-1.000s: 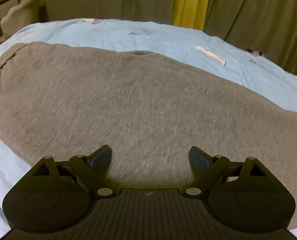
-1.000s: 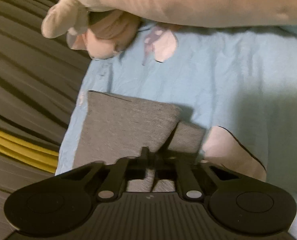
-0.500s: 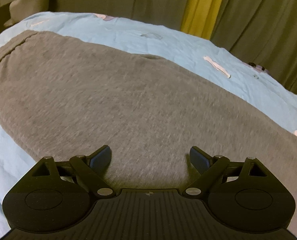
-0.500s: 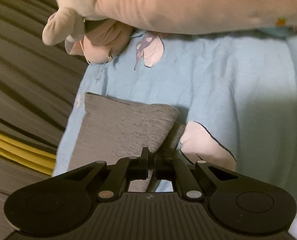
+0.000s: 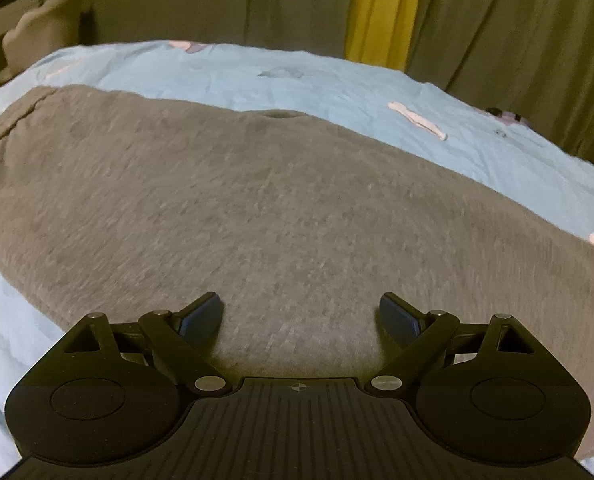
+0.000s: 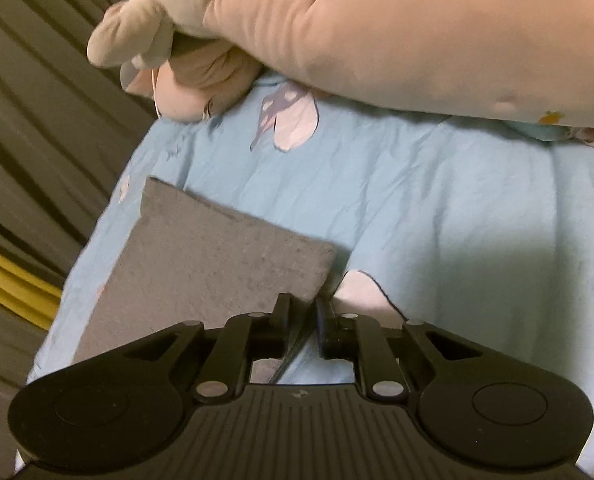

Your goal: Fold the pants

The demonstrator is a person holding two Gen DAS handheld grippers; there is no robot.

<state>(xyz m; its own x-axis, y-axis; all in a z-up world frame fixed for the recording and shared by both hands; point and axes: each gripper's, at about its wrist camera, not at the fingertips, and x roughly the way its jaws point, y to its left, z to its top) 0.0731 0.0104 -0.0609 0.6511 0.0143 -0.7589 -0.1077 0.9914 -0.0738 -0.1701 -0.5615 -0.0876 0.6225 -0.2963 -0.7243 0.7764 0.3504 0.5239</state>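
Left fingers (image 5: pixel 299 314) spread wide over grey pants (image 5: pixel 257 208); right fingers (image 6: pixel 301 312) just parting, nothing gripped, plush toy (image 6: pixel 377 28) beyond.

Bedroom: bed (image 5: pixel 337 80), curtains (image 5: pixel 497 20), plush toy (image 6: pixel 377 32)

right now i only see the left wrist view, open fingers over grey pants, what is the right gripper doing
observer: the right gripper has just been opening its fingers to a narrow gap. Cloth edge shows below the gap, not pinched.
operator: where does the leg end sit
observer: that end of the pants lies flat on the sheet, its corner right at the fingers.
operator: anything close by
observer: a pink plush lies beyond, apart from the cloth.
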